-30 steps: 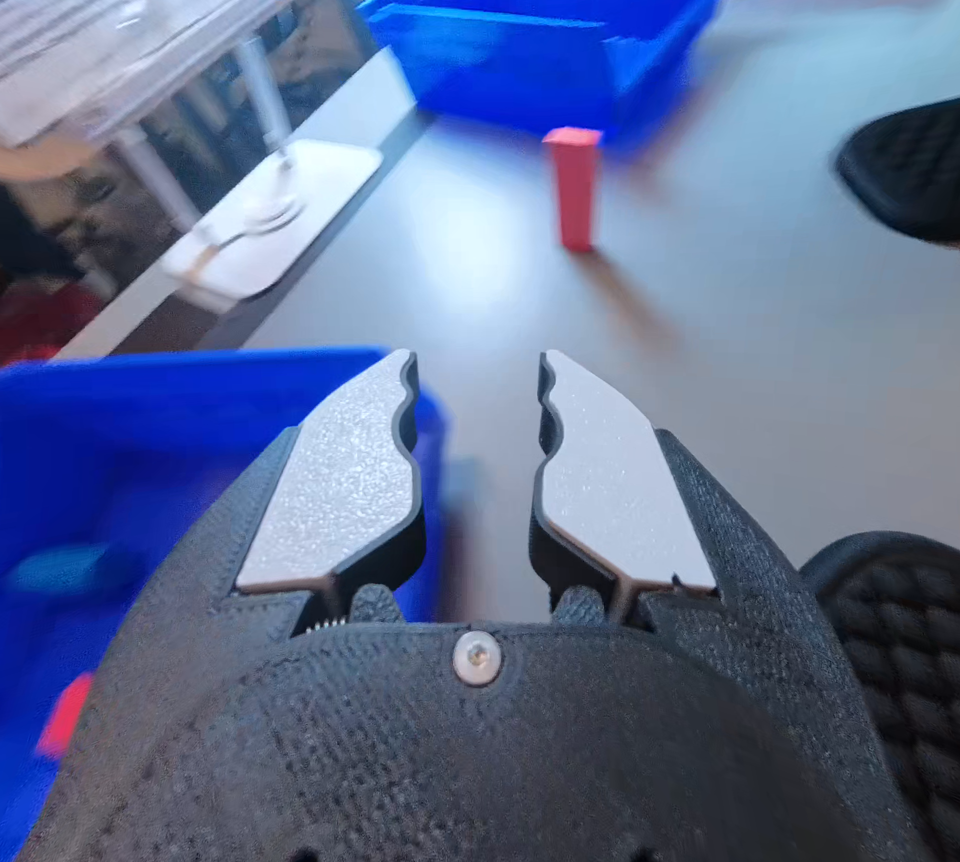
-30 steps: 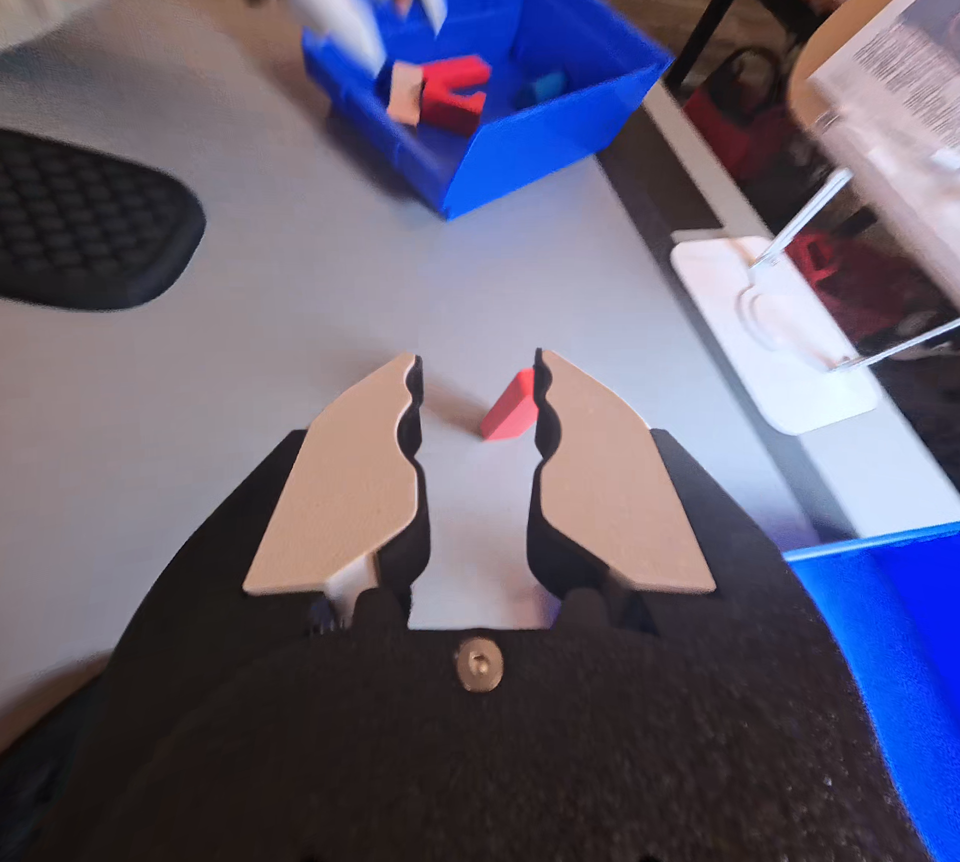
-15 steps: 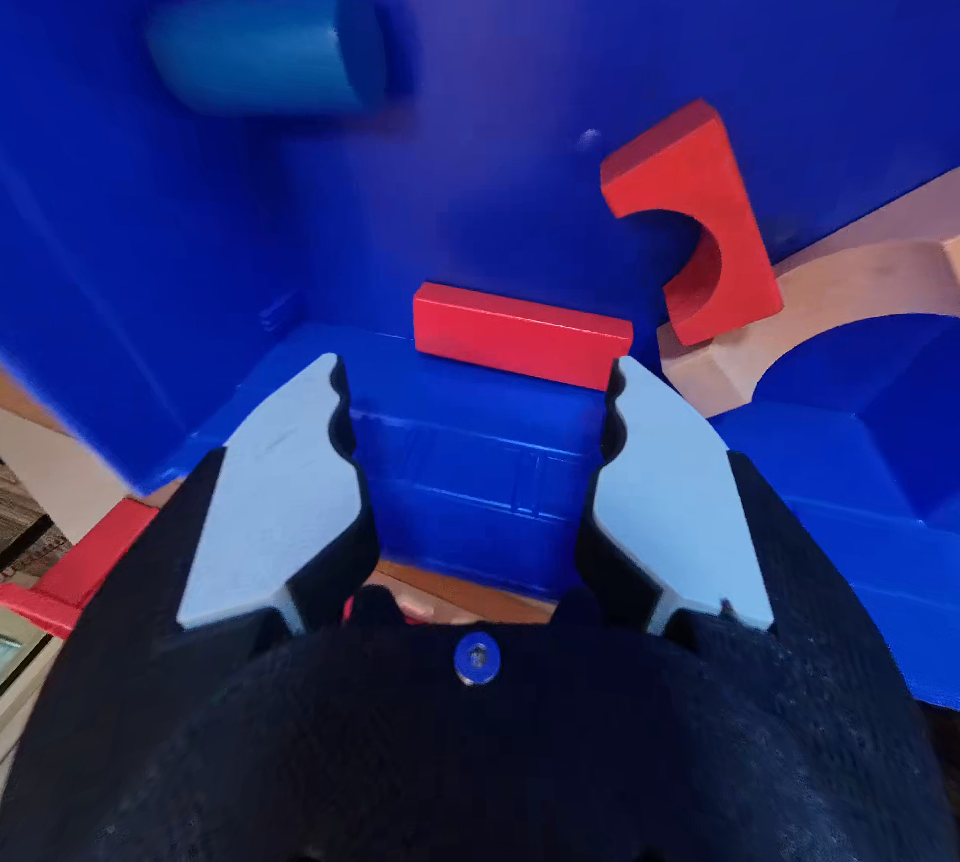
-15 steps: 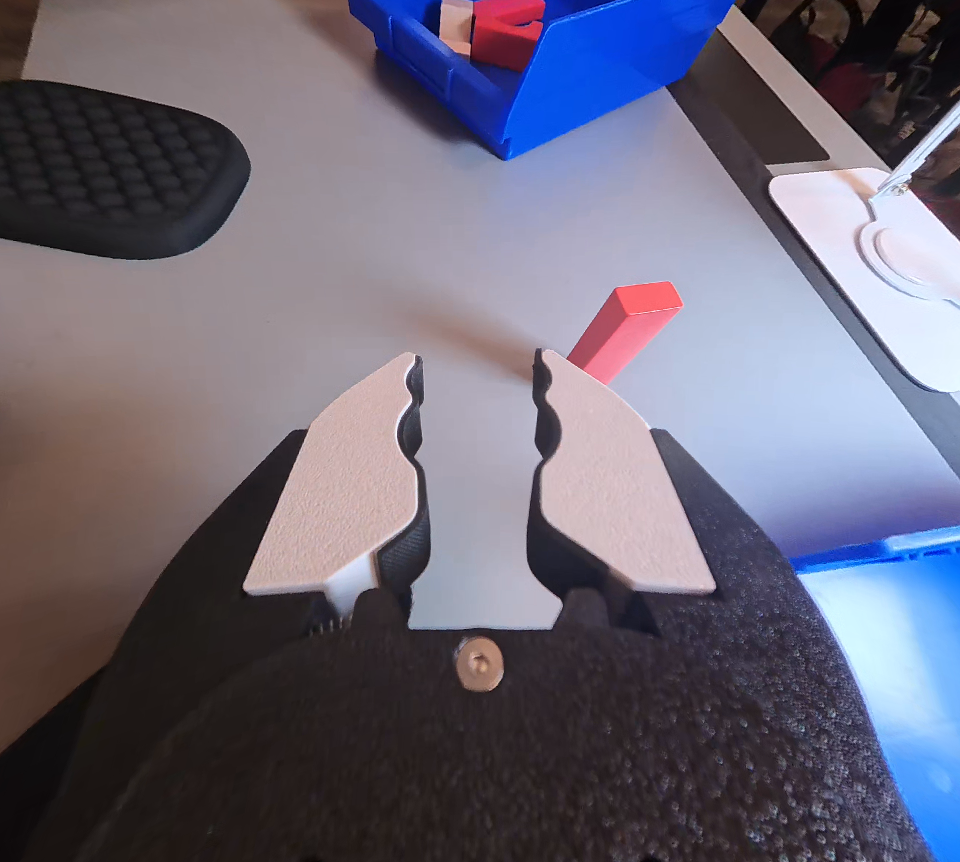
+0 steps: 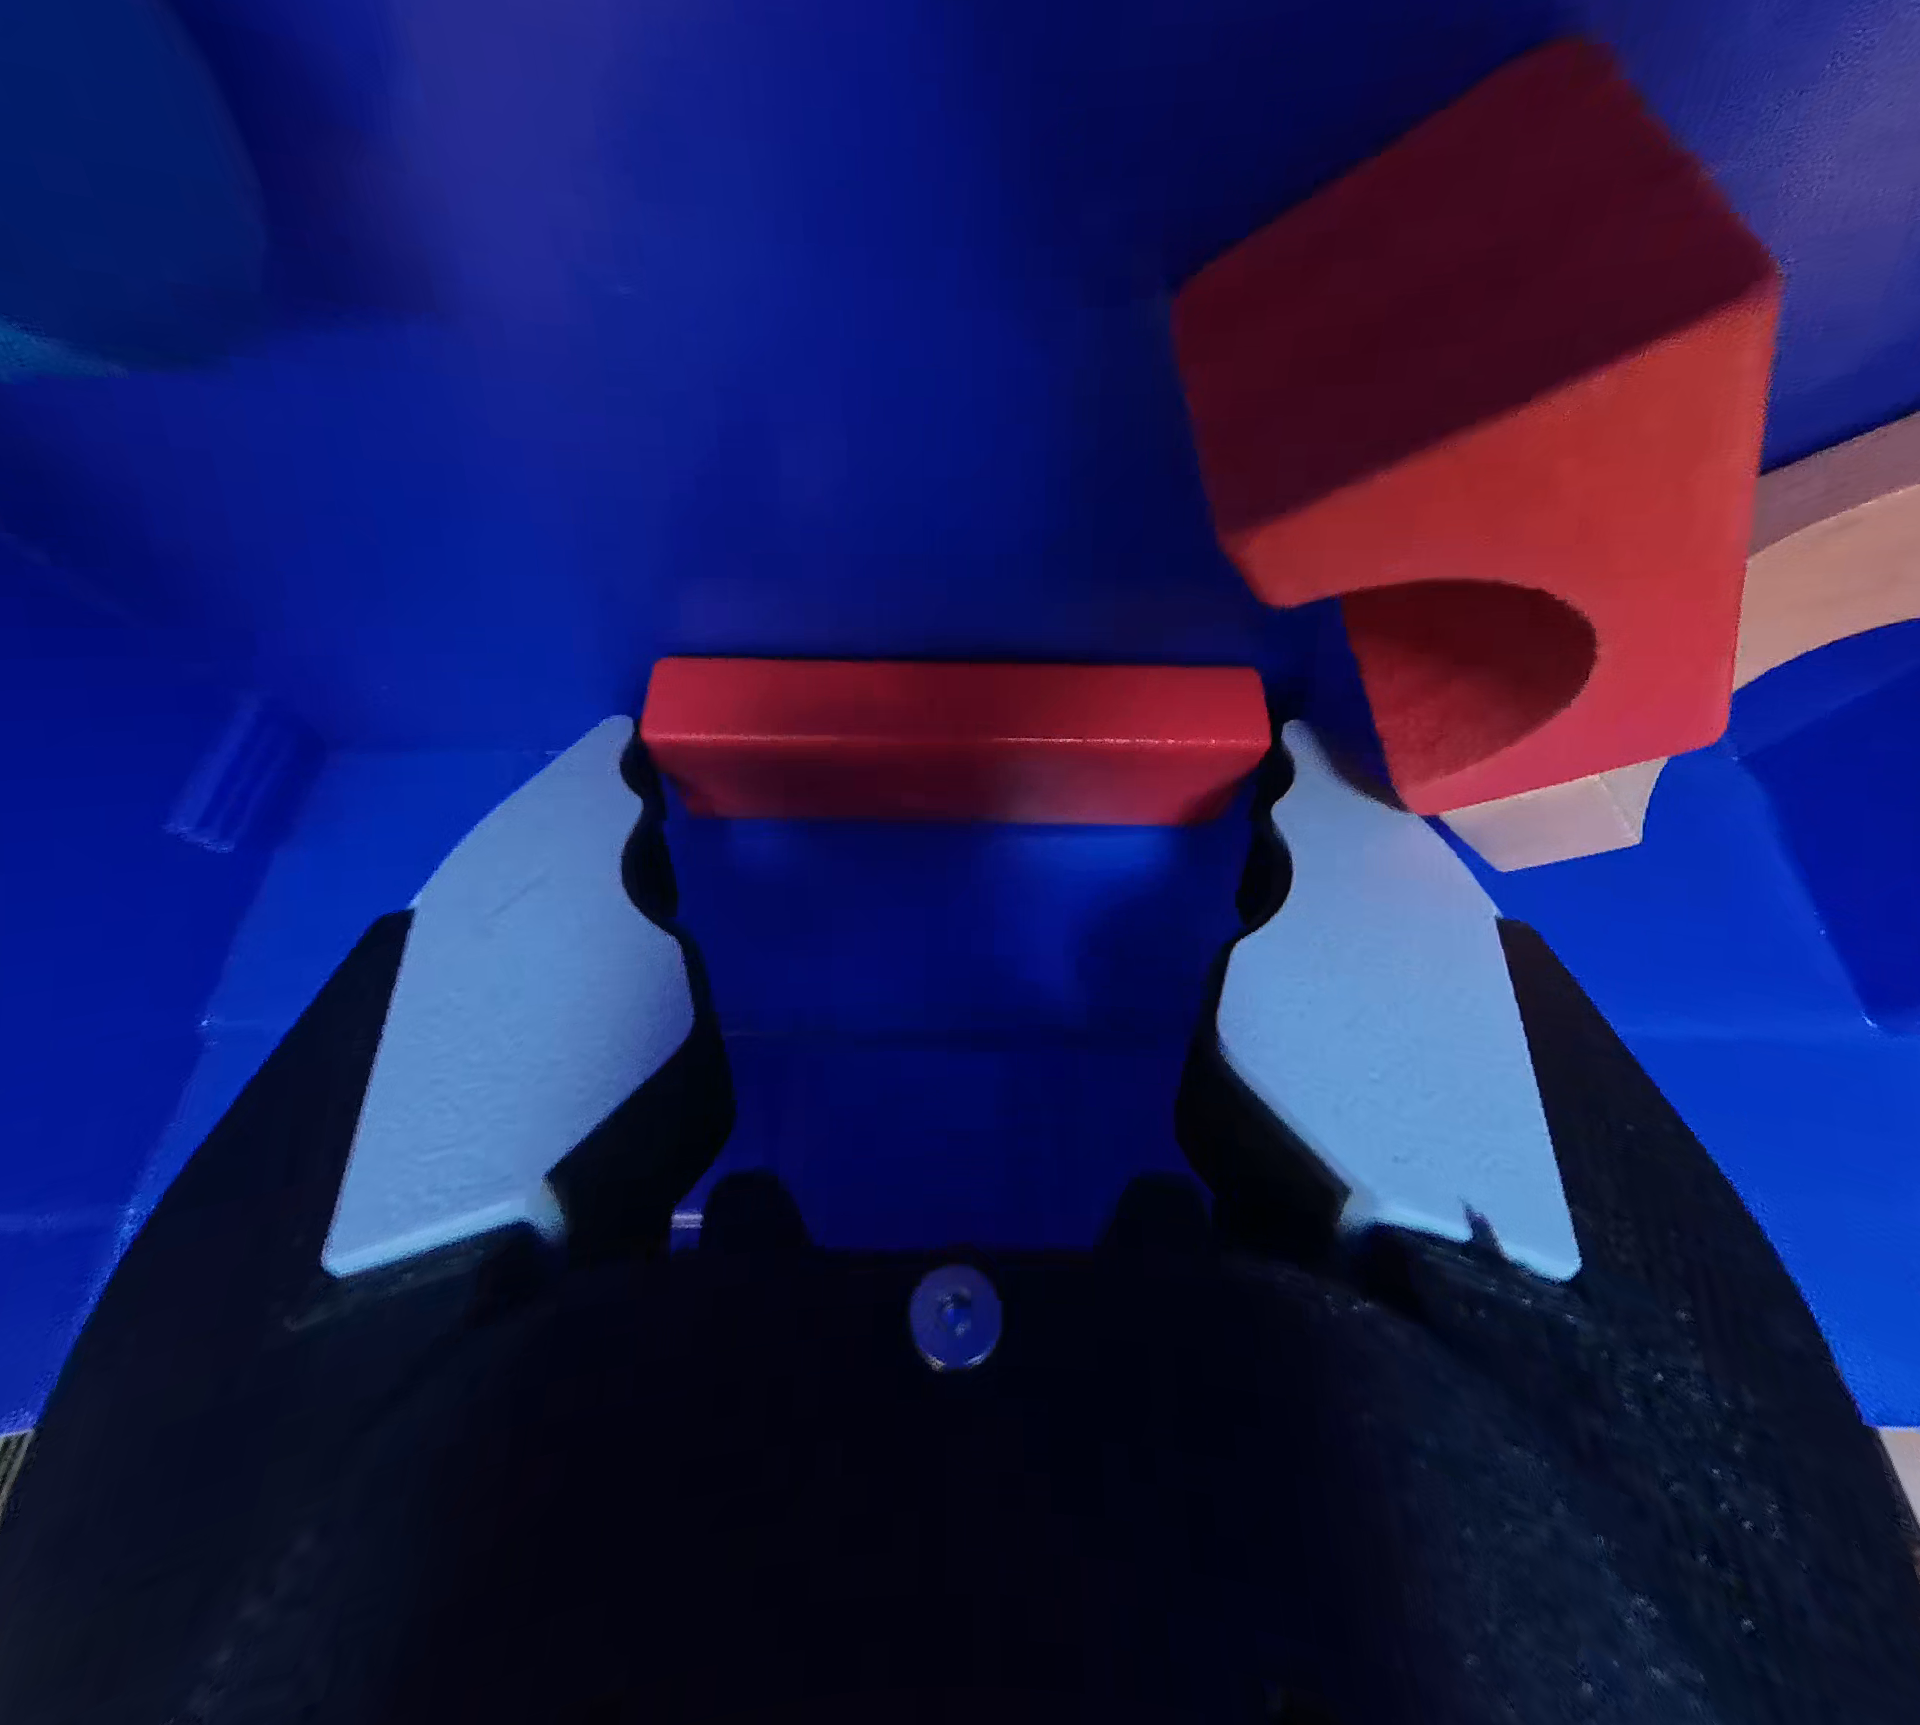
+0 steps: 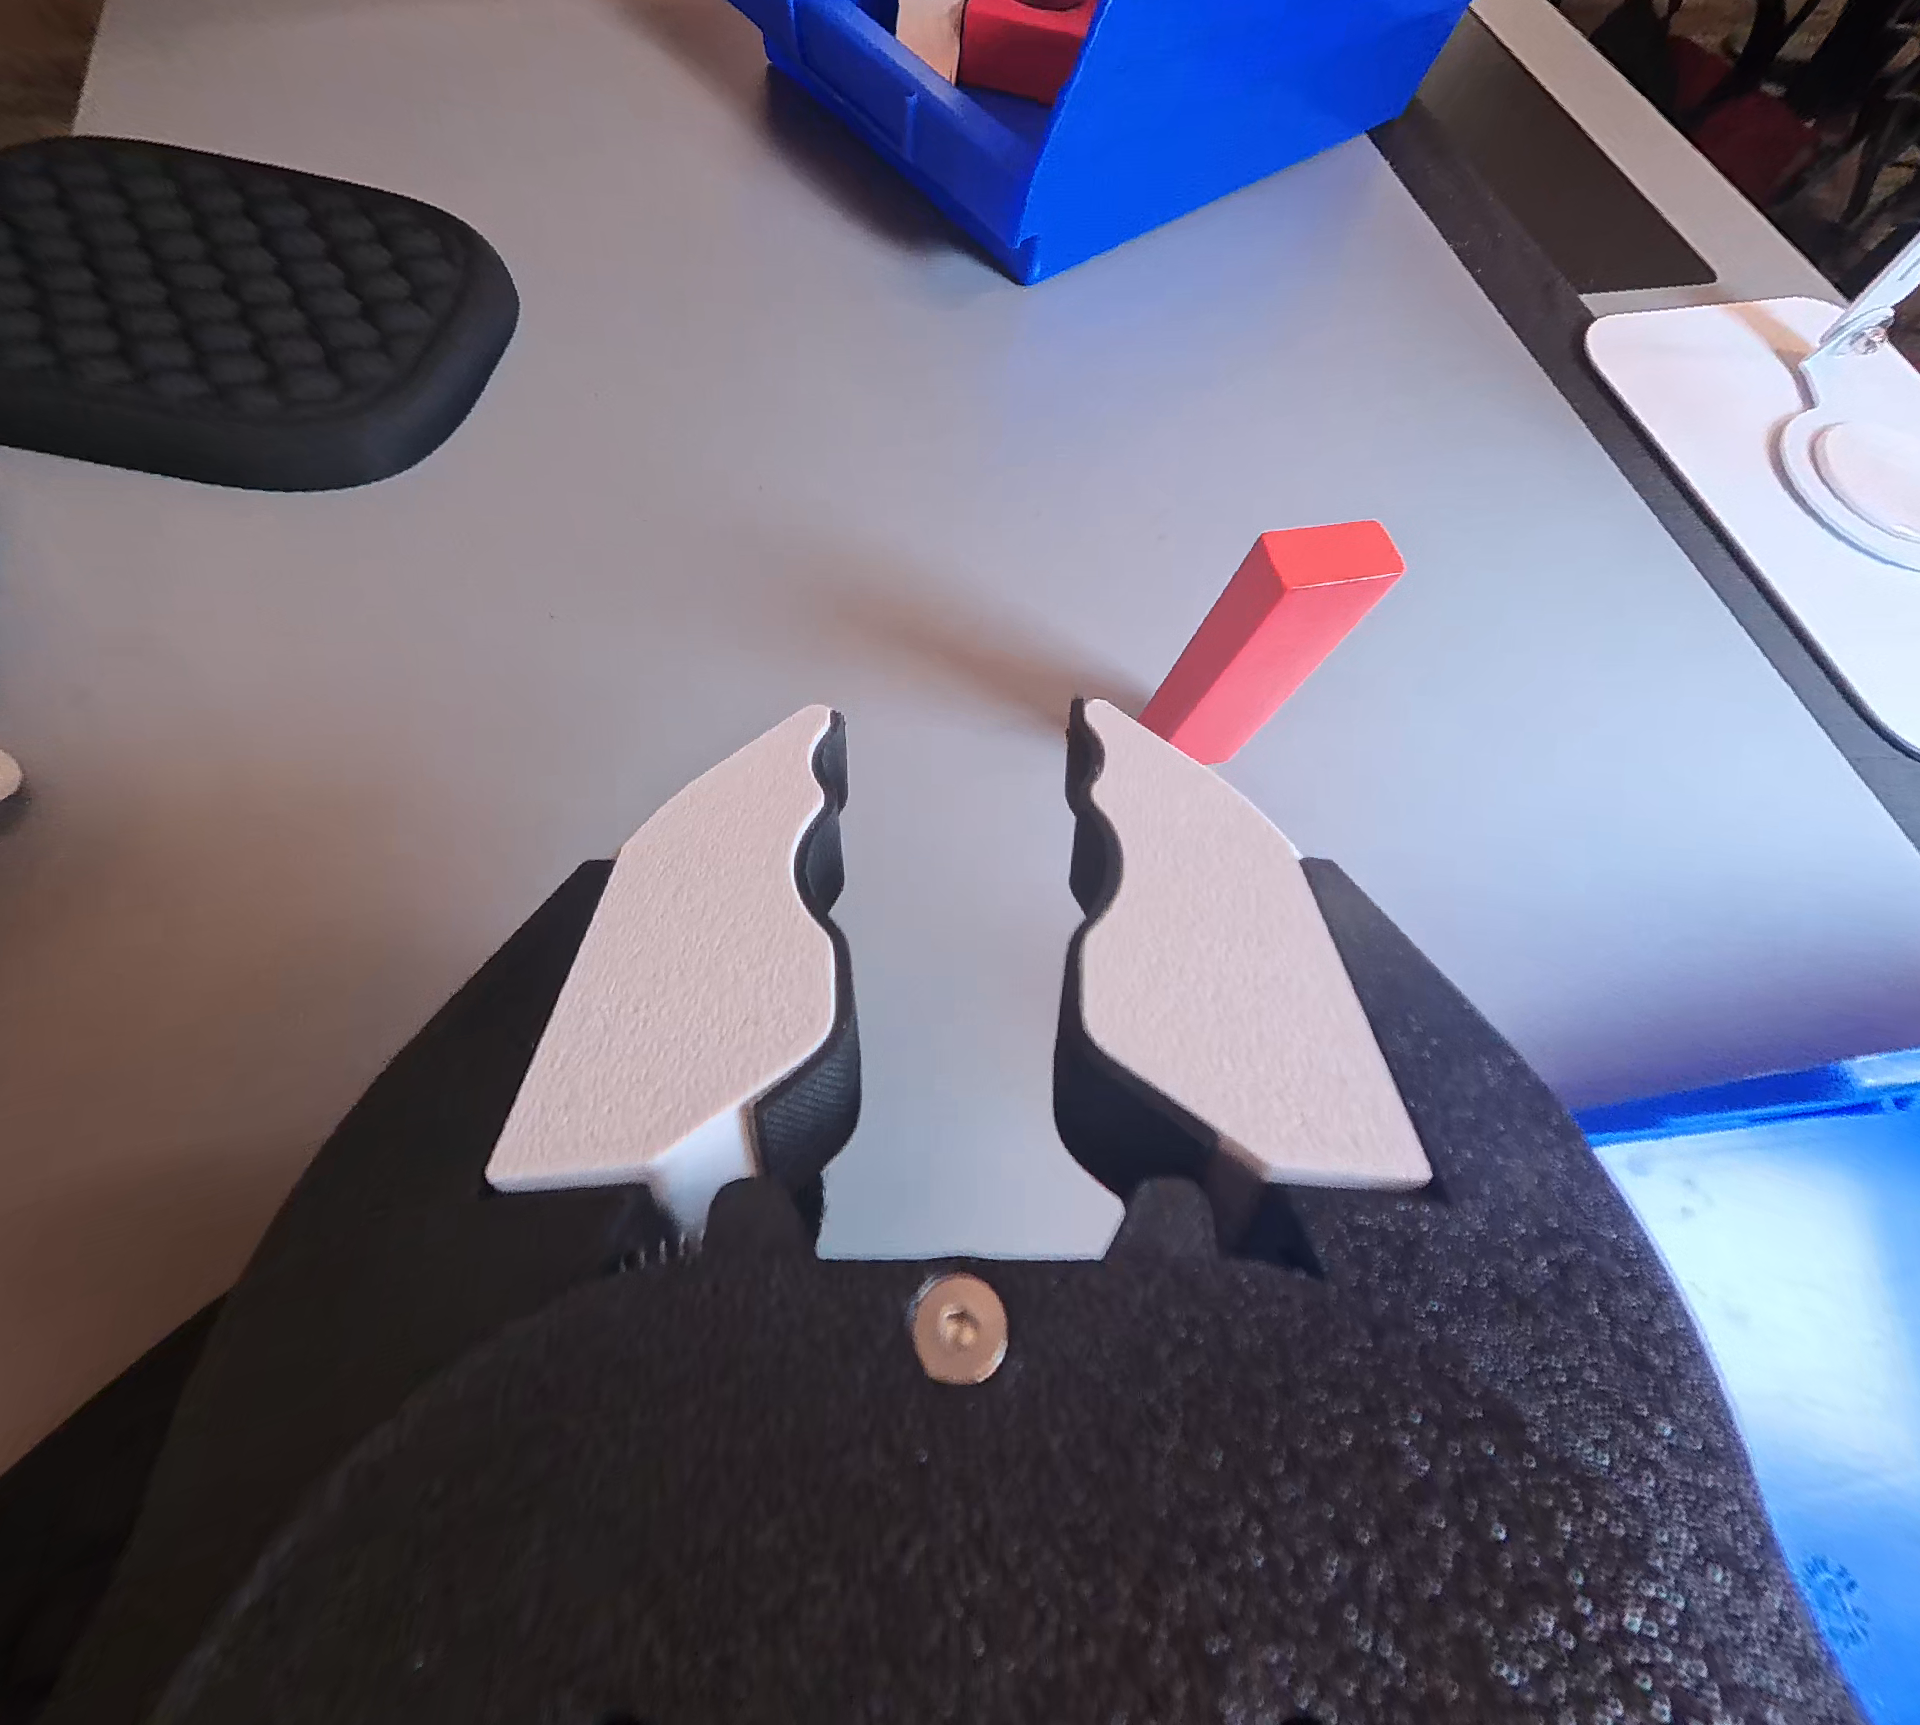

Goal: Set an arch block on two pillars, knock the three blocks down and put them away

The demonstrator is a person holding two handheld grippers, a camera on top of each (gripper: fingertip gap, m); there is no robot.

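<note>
As I reached into the blue bin (image 5: 935,169), my left hand-held gripper (image 5: 956,750) stood spread around the flat red pillar (image 5: 951,735), not yet pinching; next comes closing. The right hand-held gripper (image 6: 956,719), spread and empty, hung beside the upright pillar (image 6: 1273,636) on the bench (image 6: 623,584).

We see a red pillar block (image 6: 1273,636) upright on the table; another red bar (image 5: 951,735) lies flat in the far bin beside the red arch block (image 5: 1496,449).
</note>
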